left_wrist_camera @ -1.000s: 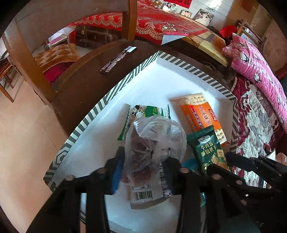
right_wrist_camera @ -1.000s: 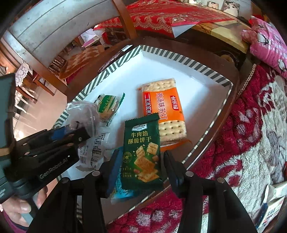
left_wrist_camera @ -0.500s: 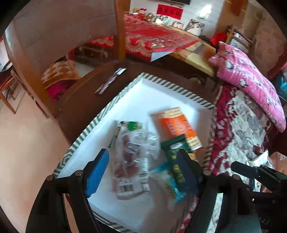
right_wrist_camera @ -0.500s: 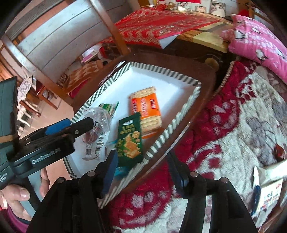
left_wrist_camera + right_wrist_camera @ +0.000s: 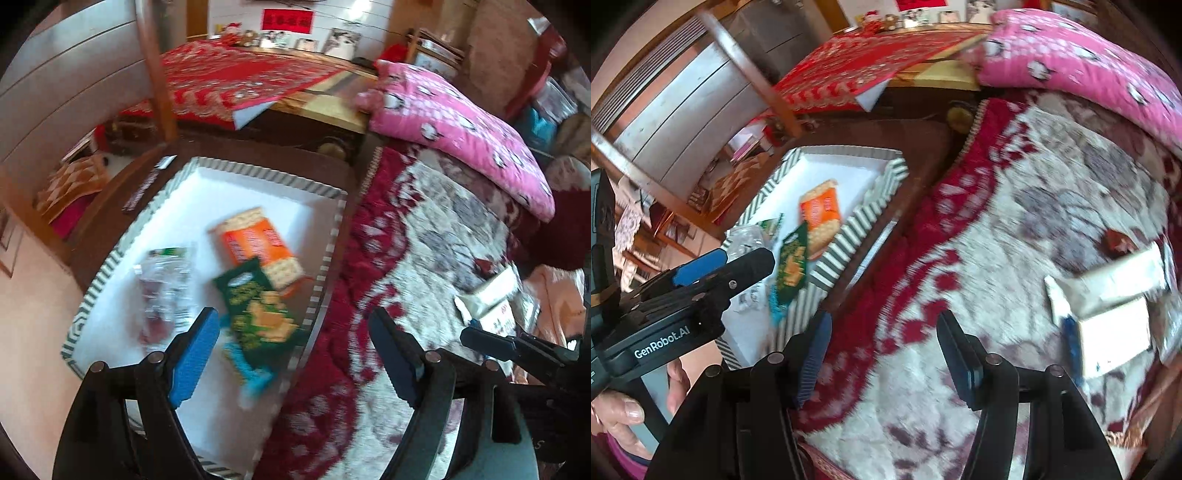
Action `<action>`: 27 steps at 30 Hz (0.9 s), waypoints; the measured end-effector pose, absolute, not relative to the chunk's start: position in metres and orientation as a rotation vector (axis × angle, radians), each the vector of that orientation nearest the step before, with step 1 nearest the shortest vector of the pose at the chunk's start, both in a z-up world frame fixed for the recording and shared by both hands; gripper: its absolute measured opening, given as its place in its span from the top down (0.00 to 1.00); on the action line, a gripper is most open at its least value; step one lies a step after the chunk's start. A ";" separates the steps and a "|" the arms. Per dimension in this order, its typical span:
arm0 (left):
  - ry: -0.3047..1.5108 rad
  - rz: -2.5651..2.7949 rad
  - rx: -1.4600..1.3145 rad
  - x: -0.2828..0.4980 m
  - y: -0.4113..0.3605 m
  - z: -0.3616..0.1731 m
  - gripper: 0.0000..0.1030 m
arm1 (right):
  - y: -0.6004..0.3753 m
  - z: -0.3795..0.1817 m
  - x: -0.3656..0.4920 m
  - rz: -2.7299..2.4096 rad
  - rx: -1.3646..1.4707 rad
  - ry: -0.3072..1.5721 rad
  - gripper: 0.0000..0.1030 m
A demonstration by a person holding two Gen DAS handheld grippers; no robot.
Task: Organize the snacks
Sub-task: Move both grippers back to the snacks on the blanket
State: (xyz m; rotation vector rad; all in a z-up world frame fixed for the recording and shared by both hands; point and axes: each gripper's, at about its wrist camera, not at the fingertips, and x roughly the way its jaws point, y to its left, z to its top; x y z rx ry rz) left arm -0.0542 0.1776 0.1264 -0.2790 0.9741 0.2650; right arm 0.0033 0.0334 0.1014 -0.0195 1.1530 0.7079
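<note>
A striped-rim white tray (image 5: pixel 325 258) (image 5: pixel 849 236) sits on a dark wooden table. It holds an orange cracker pack (image 5: pixel 258 247) (image 5: pixel 820 214), a dark green biscuit pack (image 5: pixel 258 314) (image 5: pixel 792 262), a clear plastic bag of snacks (image 5: pixel 162 291) and a small teal packet (image 5: pixel 251 376). My left gripper (image 5: pixel 295 354) is open and empty, raised above the tray's right rim. My right gripper (image 5: pixel 882 354) is open and empty over the red and white blanket (image 5: pixel 997 240). The left gripper also shows in the right wrist view (image 5: pixel 720 266).
White snack packets or boxes (image 5: pixel 1115 310) (image 5: pixel 491 295) lie on the blanket at the right. A pink quilt (image 5: pixel 461 125) lies at the back right. A wooden chair back (image 5: pixel 155 70) stands behind the table. A dark strip (image 5: pixel 144 188) lies on the table left of the tray.
My left gripper has let go of the clear plastic bag in the tray, opened wide, and drawn back and to the right. My right gripper has swung right, away from the tray, over the blanket.
</note>
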 end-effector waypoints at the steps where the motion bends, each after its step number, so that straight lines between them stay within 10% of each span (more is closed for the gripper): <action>1: 0.977 0.253 -0.269 -0.051 0.169 0.126 0.20 | 0.027 0.101 0.004 0.698 -0.014 1.155 0.38; 27: 1.110 -0.093 -0.094 0.011 0.009 0.091 0.20 | -0.173 0.059 0.011 0.362 0.198 1.213 0.35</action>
